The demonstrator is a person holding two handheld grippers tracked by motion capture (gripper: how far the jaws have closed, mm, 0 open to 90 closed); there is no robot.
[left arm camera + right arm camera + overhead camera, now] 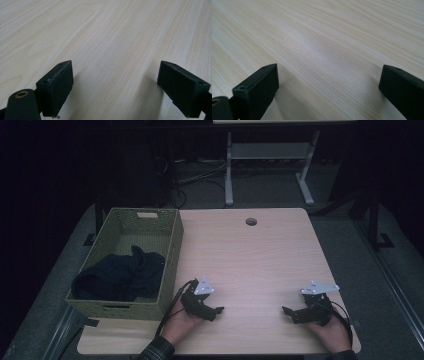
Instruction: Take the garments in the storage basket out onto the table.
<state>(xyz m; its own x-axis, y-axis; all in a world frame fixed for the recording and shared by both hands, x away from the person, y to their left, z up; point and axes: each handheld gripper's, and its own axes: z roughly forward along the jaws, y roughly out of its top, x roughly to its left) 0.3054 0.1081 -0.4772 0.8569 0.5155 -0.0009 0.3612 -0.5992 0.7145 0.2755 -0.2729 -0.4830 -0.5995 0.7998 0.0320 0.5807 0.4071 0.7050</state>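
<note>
Dark cloth [120, 276]: lying bunched inside the basket [172, 255], frame left.
Left gripper [216, 312]: resting lower centre on the table [250, 260], jaws spread, gripping nothing.
Right gripper [289, 312]: sitting lower right, jaws likewise parted, empty.

A light wood-grain table [260, 255] with rounded corners stood on a grey floor [350, 240], a round cable hole [251, 222] near its far edge. A woven green basket [172, 250] sat on the table's left side, overhanging the left edge, with a dark garment [120, 275] heaped inside. Near the front edge, the left gripper [212, 312] and right gripper [292, 312] rested low on the wood, well apart, bare grain between their spread jaws.
</note>
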